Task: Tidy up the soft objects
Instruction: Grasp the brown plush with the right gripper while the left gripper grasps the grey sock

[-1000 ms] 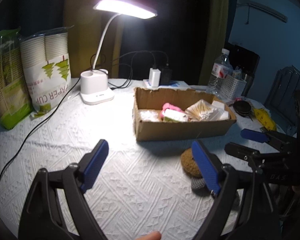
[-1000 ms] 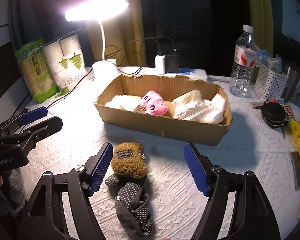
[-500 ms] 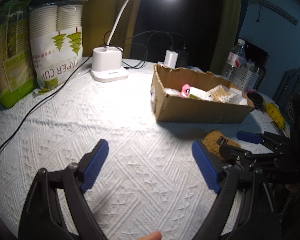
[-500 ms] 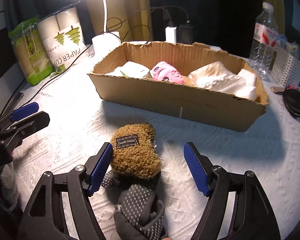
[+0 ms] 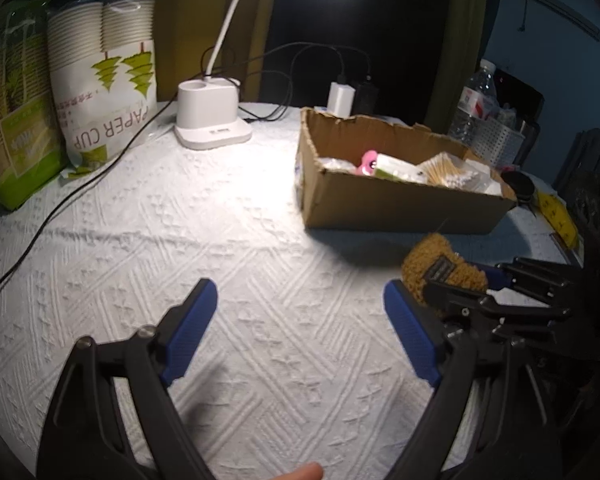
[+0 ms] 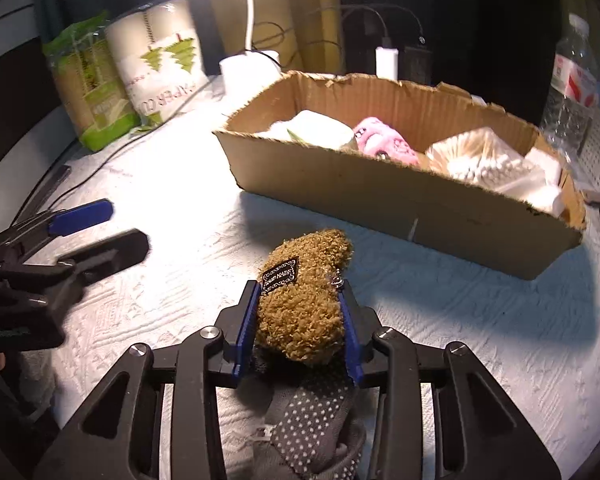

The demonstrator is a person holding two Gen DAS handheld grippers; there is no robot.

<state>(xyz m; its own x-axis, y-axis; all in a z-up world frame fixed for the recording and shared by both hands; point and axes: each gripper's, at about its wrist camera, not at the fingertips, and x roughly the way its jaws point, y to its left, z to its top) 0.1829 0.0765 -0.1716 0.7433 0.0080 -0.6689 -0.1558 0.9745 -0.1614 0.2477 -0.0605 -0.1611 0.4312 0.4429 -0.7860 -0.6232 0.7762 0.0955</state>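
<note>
Right hand-held gripper (image 6: 300, 324) clenched on the brown fuzzy slipper (image 6: 306, 296); both blue pads press its sides, with the toe end and a small black label poking forward past the fingertips. Slipper's grey dotted sole (image 6: 312, 424) trails back under the gripper body; whether it is lifted clear of the desk (image 6: 480, 340) cannot be told. Just ahead, apart from the slipper, sits a shallow cardboard box (image 6: 412, 204) holding a pink plush toy (image 6: 386, 144), a white roll (image 6: 324, 130) and a bag of cotton swabs (image 6: 484, 160). Left hand-held gripper (image 5: 300, 328) released, fingers spread wide over bare white textured cloth, nothing between them; the slipper (image 5: 440, 268) shows just beyond its right finger, pinched by the other gripper (image 5: 496, 284). Further out on the desk: white lamp base (image 5: 212, 120) with a bent neck, a black cable (image 5: 60, 204) running across the cloth, a bag of paper cups (image 5: 108, 80) beside a green pack (image 5: 16, 120), a water bottle (image 5: 476, 100) and a white mesh basket (image 5: 496, 144) behind the box.
</note>
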